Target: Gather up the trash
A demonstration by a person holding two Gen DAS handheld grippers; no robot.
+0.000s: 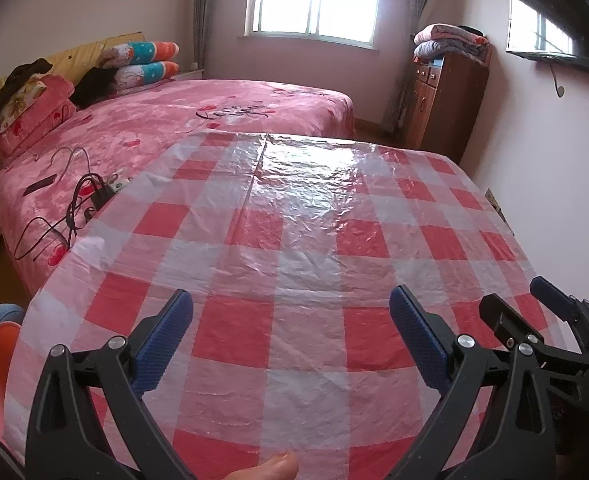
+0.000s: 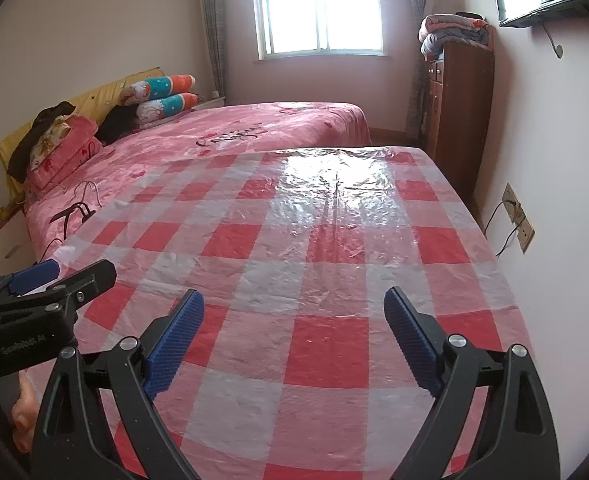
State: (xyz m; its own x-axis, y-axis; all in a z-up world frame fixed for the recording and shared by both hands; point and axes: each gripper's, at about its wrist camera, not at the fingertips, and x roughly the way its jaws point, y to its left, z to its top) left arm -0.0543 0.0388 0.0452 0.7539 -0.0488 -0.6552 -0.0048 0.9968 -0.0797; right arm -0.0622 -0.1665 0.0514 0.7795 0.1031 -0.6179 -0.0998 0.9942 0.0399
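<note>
Crinkled glossy plastic sheet, red-and-white checks, covers the tabletop [image 1: 294, 240]. Left gripper [image 1: 290, 312] and right gripper [image 2: 294, 308] hang over it, ribbed blue pads spread wide, nothing between. No trash visible on the sheet. Pink bed [image 1: 154, 128] beyond, black cables [image 1: 70, 208] lying on it.

One table w/ checked plastic cover [image 1: 294, 240] — two grippers near. Far left: one bed [image 1: 174, 120], two rolled bolsters [image 1: 146, 60] — far right, one cabinet [image 1: 446, 96].

My worktop [image 1: 294, 240] wears a red-and-white checked plastic cover. Beyond it I see a pink bed [image 1: 174, 128], black cables [image 1: 74, 208], stacked pillows [image 1: 142, 60] and a wooden cabinet [image 1: 442, 96].
</note>
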